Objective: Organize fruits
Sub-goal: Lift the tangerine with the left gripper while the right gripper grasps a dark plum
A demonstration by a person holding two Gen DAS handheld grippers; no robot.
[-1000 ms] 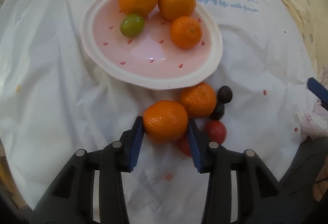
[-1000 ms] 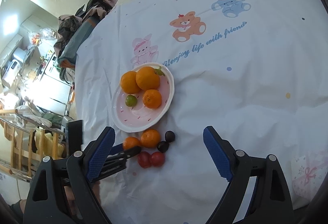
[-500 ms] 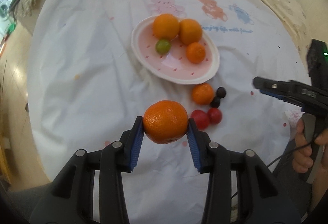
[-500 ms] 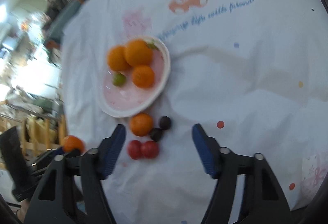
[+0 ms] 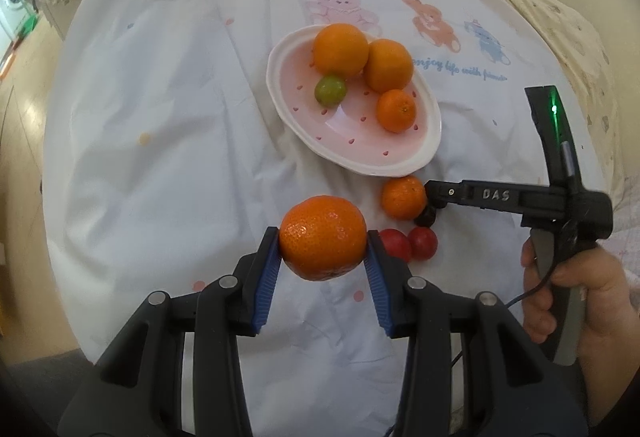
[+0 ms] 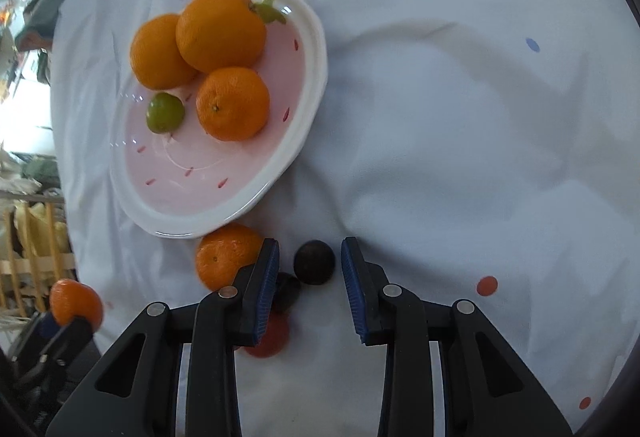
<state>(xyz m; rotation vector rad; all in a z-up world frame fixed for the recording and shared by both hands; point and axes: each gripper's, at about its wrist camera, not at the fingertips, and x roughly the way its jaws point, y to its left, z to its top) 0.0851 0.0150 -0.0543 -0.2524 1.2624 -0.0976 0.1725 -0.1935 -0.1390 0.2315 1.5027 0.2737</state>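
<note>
We are holding a tangerine (image 5: 322,237) clamped in the left gripper (image 5: 322,257), lifted above the cloth (image 5: 160,157) near the pink plate (image 5: 434,125), likely to add it there. Our right gripper (image 6: 310,277) is straddling a dark plum (image 6: 314,262), jaws apart and not touching it, ready to close.

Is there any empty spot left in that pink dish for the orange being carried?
Yes. The near half of the pink dish is bare, below the green fruit and the small orange. Its far end is crowded by two big oranges. The held orange sits in the left gripper.
</note>
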